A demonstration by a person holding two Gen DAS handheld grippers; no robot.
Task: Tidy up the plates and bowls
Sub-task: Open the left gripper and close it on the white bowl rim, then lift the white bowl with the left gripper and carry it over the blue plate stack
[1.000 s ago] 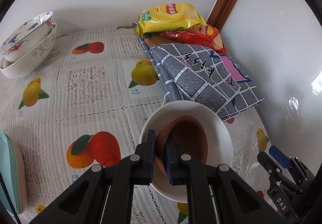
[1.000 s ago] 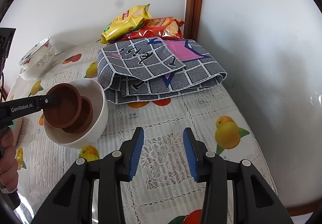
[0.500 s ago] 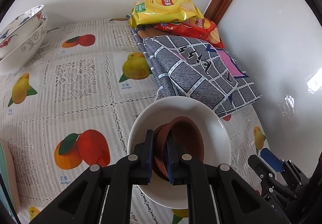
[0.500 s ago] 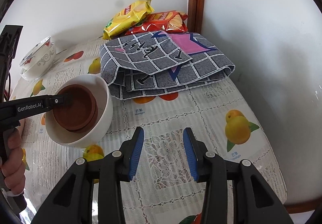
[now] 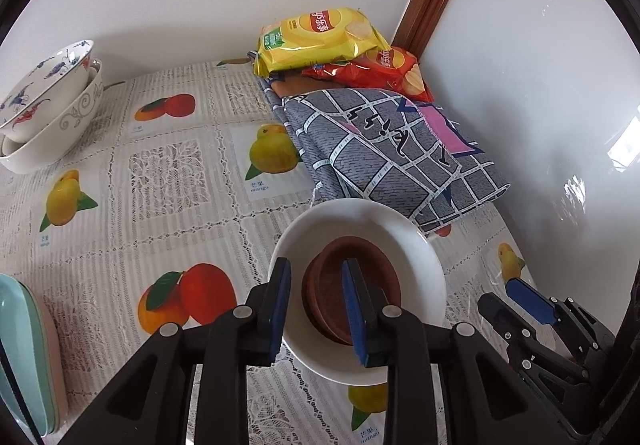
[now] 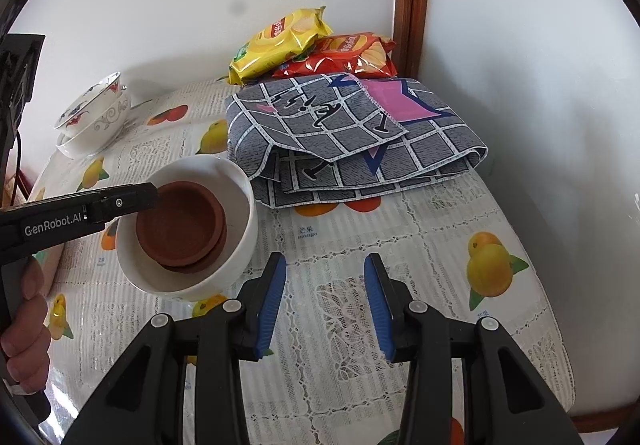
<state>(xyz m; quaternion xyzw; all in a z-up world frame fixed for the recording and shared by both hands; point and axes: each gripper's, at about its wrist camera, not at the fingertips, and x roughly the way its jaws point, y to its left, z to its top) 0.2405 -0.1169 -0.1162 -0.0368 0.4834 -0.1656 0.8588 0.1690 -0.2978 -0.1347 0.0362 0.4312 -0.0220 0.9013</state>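
A white bowl [image 5: 416,245] [image 6: 240,229] stands on the fruit-print tablecloth with two brown saucers [image 5: 372,269] [image 6: 180,225] stacked inside it. My left gripper [image 5: 316,305] is open over the bowl's near rim, its fingers astride the saucers' near edge and not gripping them; it also shows in the right wrist view [image 6: 148,197]. My right gripper [image 6: 324,301] is open and empty just right of the bowl, above the cloth; it also shows in the left wrist view [image 5: 516,301]. Two patterned bowls [image 5: 48,113] [image 6: 96,113] are stacked at the far left.
A folded grey checked cloth [image 5: 384,153] [image 6: 352,141] lies behind the white bowl, with yellow [image 5: 316,37] and red [image 5: 384,73] crisp bags in the corner. Pale green plates [image 5: 24,357] stand at the left edge. Walls close the back and right sides.
My left gripper lowered the brown saucer onto the other one in the white bowl and opened, letting it go. The right gripper stayed open and barely moved.
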